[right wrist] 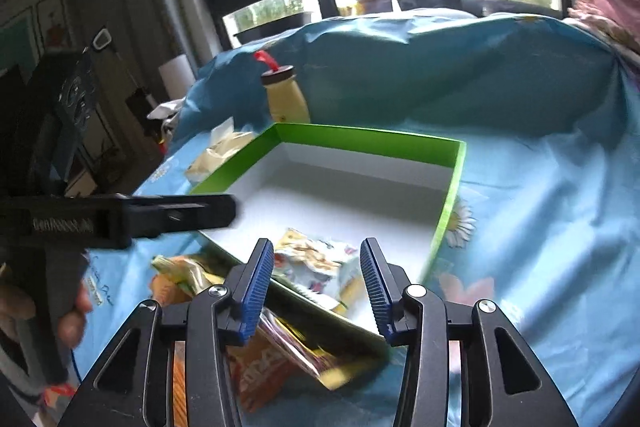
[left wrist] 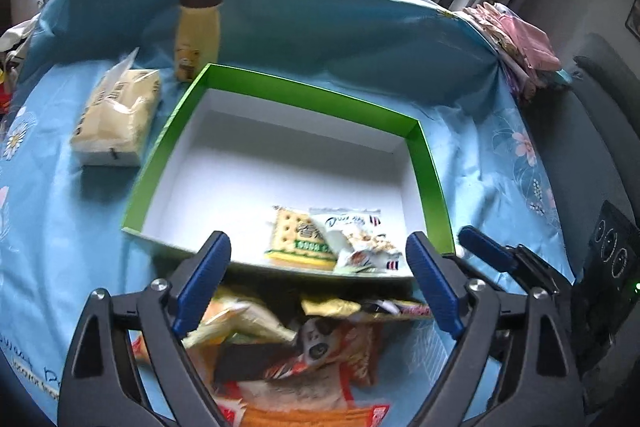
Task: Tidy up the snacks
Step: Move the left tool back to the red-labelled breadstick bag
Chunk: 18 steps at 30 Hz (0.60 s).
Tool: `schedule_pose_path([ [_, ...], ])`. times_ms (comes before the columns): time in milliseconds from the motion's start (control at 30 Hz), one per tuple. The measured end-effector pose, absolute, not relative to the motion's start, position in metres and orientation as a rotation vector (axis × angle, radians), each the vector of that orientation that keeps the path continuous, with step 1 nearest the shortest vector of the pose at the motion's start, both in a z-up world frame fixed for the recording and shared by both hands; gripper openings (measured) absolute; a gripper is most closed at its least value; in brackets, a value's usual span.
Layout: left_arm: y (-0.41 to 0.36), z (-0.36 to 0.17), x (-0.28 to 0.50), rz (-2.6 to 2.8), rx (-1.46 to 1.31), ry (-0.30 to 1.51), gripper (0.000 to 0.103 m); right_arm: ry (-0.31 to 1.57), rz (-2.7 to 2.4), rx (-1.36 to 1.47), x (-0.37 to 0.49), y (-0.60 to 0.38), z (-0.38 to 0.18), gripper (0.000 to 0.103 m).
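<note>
Both my grippers sit at the near edge of the green box (left wrist: 424, 163). No earlier motion to report, just state: left gripper (left wrist: 320, 283) stands wide, nothing between the pads. Right gripper (right wrist: 318, 287) stands partly apart, also nothing pressed; the packets seen between its fingers lie below in the box, not gripped.

Where the snacks are:
- In the box, near right corner: cracker packet (left wrist: 298, 237) lying flat, white nut packet (left wrist: 362, 241) just right of it, overlapping its edge. Rest of the white floor bare.
- Outside, on the blue floral cloth (left wrist: 52, 227) just near of the box's near wall: loose snack pile (left wrist: 288, 359), orange, yellow and red wrappers overlapping, one with a panda face.
- Left of the box: tissue pack (left wrist: 116, 115). Yellow bottle (left wrist: 198, 31) with a red loop stands at the far left corner. Not snacks; leave them.

My read: two packets are in and the step in hand is going for the next ones from the pile.

How to do it well:
- Take top-layer packets only; pulling a buried one drags the heap.
- Pinch a crimped seam or corner, not the puffed middle; foil slips and contents crush.
- The near wall is low and looks like light card, likely to shift if knocked. Lift clear over it.
- Set packets down farther in and left, flat, beside the first two, not stacked on them.
- The grippers are close together; work the pile from opposite sides so fingers don't clash.
</note>
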<state>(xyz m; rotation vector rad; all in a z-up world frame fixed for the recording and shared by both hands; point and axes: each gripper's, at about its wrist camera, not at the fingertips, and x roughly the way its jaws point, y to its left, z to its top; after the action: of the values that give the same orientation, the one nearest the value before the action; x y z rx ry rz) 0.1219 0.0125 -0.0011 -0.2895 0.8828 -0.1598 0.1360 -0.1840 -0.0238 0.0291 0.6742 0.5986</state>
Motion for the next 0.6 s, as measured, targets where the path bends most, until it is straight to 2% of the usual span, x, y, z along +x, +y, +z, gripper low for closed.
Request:
schedule_pose_path([
  [133, 0.023, 0.002, 0.103, -0.144, -0.305, 0.876, 0.092, 0.69, 0.596, 0.065, 0.123, -0.2, -0.026, 0.053],
  [200, 0.029, 0.0, 0.092, -0.127, -0.318, 0.875, 0.103, 0.701, 0.591, 0.073, 0.115, -0.206, -0.028, 0.055],
  [600, 0.056, -0.015, 0.027, -0.019, -0.344, 0.893, 0.102, 0.785, 0.624, 0.082, 0.069, -0.205, -0.049, 0.055],
])
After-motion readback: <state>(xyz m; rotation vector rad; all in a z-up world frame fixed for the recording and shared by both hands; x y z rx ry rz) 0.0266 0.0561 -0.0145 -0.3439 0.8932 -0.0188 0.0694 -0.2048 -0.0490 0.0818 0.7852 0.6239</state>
